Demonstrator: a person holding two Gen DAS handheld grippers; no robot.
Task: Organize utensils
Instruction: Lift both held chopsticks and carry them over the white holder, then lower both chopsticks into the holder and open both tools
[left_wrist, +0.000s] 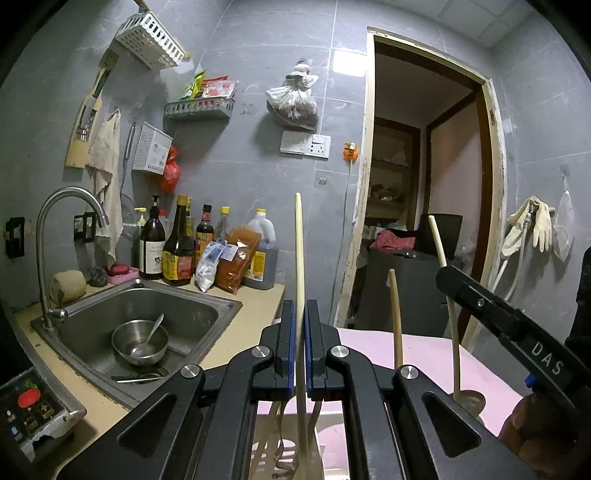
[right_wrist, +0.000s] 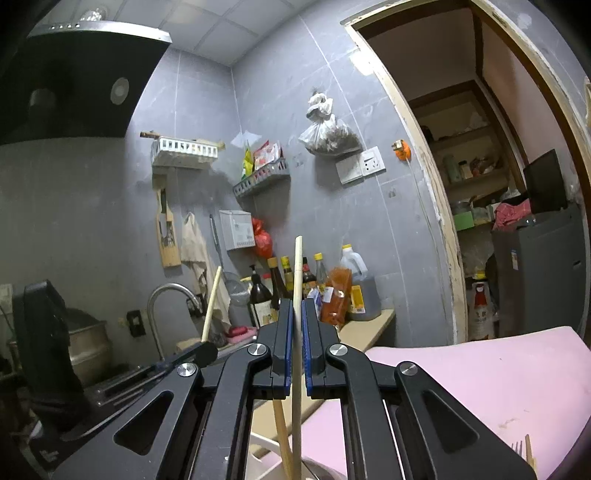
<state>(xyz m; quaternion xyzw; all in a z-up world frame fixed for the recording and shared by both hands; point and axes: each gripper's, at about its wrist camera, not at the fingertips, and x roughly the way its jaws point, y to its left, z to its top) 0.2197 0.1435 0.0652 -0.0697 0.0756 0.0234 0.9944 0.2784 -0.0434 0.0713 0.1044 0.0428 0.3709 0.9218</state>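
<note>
My left gripper is shut on an upright wooden utensil handle; its lower end runs down among other utensils behind the jaws. My right gripper is shut on another pale wooden handle, also upright. In the left wrist view the right gripper shows at right, holding a wooden ladle whose bowl hangs over the pink mat. A third wooden handle stands free beside it. In the right wrist view the left gripper shows at left with its handle.
A steel sink with a bowl and spoon lies to the left, a tap over it. Sauce bottles line the counter's back. A doorway opens at right. A fork lies on the mat.
</note>
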